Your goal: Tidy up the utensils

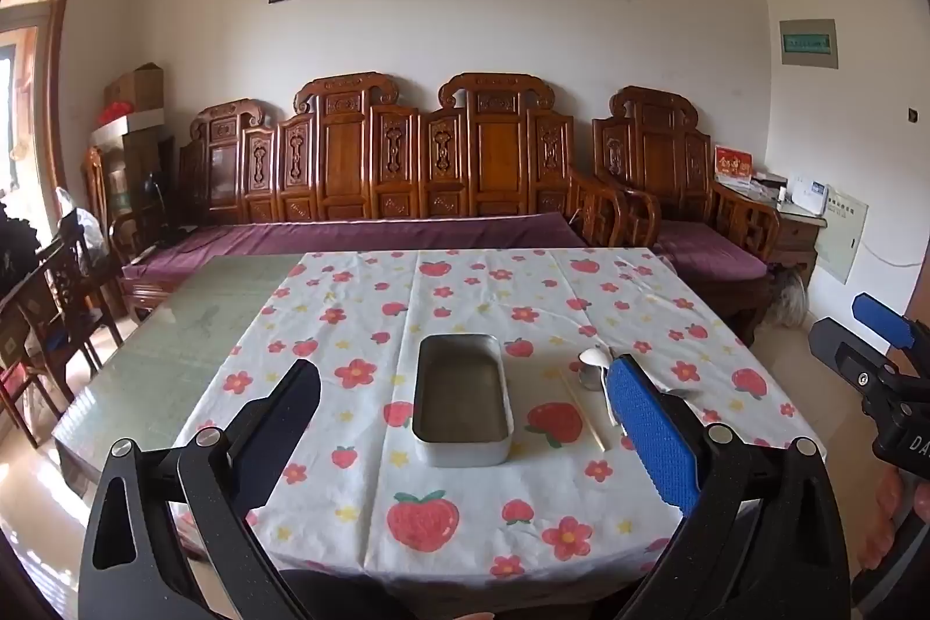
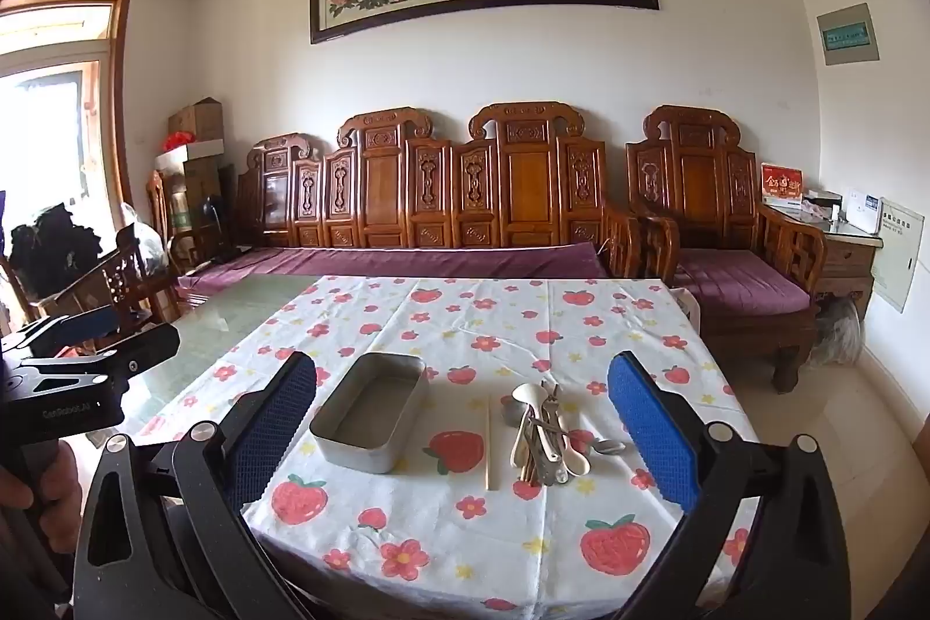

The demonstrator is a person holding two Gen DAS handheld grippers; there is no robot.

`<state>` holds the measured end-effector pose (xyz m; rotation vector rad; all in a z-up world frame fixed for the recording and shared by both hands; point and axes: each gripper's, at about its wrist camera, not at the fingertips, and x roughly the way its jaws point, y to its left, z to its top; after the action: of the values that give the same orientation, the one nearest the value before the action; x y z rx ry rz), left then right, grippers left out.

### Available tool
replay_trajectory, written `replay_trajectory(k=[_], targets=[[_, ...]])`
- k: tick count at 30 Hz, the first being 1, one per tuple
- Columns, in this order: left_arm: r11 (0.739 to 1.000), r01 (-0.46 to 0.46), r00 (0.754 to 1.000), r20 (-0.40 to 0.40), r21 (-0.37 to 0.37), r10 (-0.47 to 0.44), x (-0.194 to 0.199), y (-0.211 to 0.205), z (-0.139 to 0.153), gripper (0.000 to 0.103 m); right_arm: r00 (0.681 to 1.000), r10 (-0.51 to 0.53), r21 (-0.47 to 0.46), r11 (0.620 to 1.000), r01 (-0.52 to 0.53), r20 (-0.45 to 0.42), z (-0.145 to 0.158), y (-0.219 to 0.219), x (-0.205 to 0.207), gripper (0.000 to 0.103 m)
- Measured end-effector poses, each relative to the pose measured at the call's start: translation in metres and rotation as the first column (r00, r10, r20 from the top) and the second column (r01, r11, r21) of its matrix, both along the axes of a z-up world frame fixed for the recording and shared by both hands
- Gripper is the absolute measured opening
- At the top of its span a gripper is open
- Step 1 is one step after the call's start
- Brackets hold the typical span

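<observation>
Left hand-held gripper (image 2: 87,352) body, far left: "CanRobot.AI", roughly legible.
Right hand-held gripper (image 1: 883,358) body, far right: "DA", cut off.

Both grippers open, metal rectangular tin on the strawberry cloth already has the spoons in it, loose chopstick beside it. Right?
Not quite: the metal rectangular tin is empty. The right wrist view shows the spoons piled on the strawberry cloth, past the loose chopstick. Both grippers, left and right, are open.

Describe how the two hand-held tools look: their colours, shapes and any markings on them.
Each tool is matte black with two broad, rounded fingers faced with blue dimpled pads, joined to angular black links by round silver bolts. The left tool and the right tool look alike. White lettering marks the left tool's body in the right wrist view. A bare hand grips its handle; no cables show.
</observation>
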<state>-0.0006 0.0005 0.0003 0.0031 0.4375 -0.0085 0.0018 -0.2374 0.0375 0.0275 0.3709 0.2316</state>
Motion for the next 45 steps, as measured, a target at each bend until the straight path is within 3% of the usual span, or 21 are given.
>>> replay_trajectory(k=[45], targets=[[1.0, -0.003, 1.0, 0.003, 0.006, 0.003, -0.001, 0.001, 0.003, 0.096, 1.0, 0.003, 0.013, 1.0, -0.003, 0.001, 0.002, 0.014, -0.003, 0.101]])
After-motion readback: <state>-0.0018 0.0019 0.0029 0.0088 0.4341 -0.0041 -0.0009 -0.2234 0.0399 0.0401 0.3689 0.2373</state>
